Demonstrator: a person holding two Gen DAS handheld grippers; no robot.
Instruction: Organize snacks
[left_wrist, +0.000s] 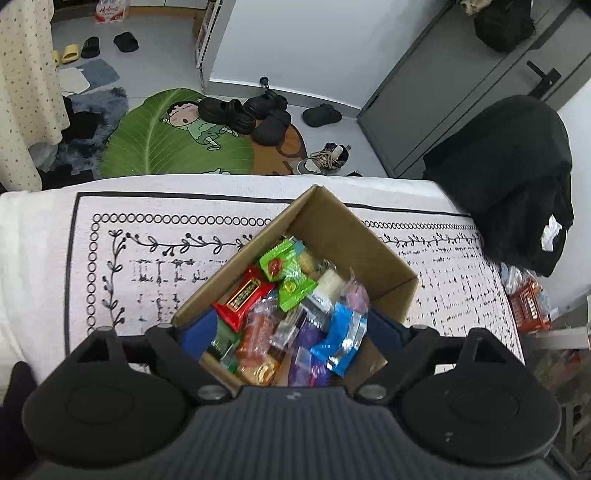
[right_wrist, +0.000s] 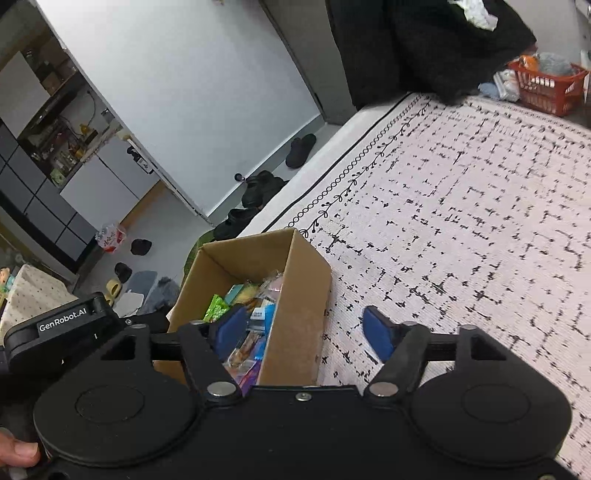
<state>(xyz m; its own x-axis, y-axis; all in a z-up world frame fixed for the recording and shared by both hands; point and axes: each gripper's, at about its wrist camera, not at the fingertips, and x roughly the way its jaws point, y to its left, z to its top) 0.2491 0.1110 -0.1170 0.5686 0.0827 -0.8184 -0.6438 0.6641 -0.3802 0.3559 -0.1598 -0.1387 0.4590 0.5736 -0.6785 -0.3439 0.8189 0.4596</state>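
An open cardboard box (left_wrist: 332, 221) stands on a white cloth with a black pattern (left_wrist: 129, 258). It is full of wrapped snacks: a red packet (left_wrist: 245, 297), green packets (left_wrist: 284, 264), a blue packet (left_wrist: 341, 339) and a purple one (left_wrist: 308, 365). My left gripper (left_wrist: 291, 328) hangs open over the near end of the box, its blue pads (left_wrist: 199, 330) wide apart with nothing held. In the right wrist view the box (right_wrist: 303, 295) lies at lower left. My right gripper (right_wrist: 304, 330) is open and straddles the box's right wall, one pad (right_wrist: 231, 328) over the snacks and the other over the cloth.
A black garment (left_wrist: 509, 177) is draped at the table's far right corner. A red basket (right_wrist: 543, 88) sits beyond it. On the floor past the far edge are a green leaf rug (left_wrist: 166, 136) and several shoes (left_wrist: 258, 114). Bare cloth (right_wrist: 461, 221) stretches right of the box.
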